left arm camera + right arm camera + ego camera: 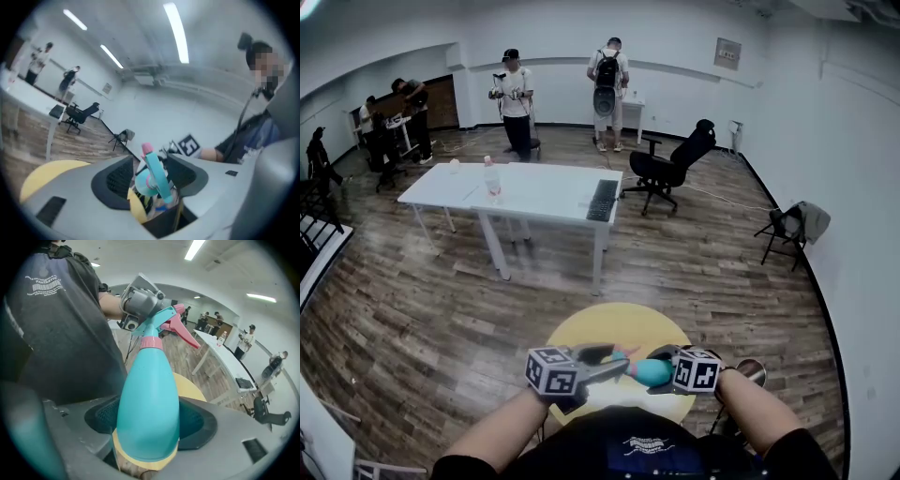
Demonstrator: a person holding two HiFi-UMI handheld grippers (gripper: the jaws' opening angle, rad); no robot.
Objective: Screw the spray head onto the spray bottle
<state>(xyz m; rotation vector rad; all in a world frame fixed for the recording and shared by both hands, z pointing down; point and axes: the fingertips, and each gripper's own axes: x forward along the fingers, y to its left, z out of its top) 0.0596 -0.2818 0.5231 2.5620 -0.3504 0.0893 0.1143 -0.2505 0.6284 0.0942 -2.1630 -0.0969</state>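
right gripper [150, 425] has its fingers [199, 420] closed on the wide lower body of the teal bottle [147, 394], pads on both flanks, held above the lap and not on any tabletop. the head [160, 317] sits on the bottle neck with the pink collar [151, 343] under it; whether it's fully threaded i can't tell. left gripper [149, 174] is around the head, fingers [117, 176] part open, a gap showing on one side, so no firm clamp. handling guess: thin plastic, light, smooth and tapering, so the bottle can spin or slide in the pads when the head is twisted. grip low on the fat part, firm but not crushing. the head is stiffer; take it on its body just above the collar, not on the pink trigger [183, 335], which will flex. below is a yellow round tabletop [609, 328]. further off are a white tabletop [544, 187] with a keyboard [602, 199], a black chair [670, 169] and people at the far wall.
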